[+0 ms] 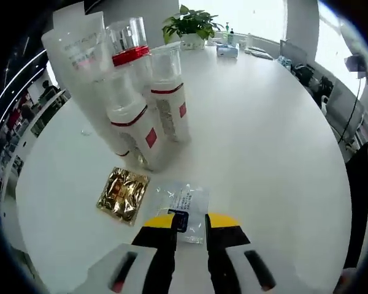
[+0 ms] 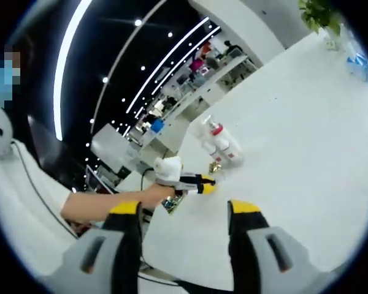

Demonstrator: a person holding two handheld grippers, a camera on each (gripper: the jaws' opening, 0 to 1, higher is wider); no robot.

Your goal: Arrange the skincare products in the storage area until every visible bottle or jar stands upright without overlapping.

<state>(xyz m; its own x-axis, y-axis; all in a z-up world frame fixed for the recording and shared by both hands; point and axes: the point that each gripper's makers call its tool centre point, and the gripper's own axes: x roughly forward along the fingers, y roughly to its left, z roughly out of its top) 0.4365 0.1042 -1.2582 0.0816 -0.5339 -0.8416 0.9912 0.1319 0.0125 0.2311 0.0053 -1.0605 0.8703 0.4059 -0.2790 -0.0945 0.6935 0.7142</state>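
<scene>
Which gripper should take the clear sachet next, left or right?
Left, probably. The left gripper is already at the clear sachet, jaws nearly closed on its near edge, beside the gold sachet and the upright bottles. The right gripper hangs open, well back from the table.

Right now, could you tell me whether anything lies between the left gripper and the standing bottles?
Yes. A clear sachet lies at the left gripper, and a gold sachet beside it, both flat on the table before the bottles.

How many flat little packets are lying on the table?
2: a gold packet lying flat beside the bottles, and a clear packet right next to it, pinched by the left gripper. Others may hide behind the bottles.
</scene>
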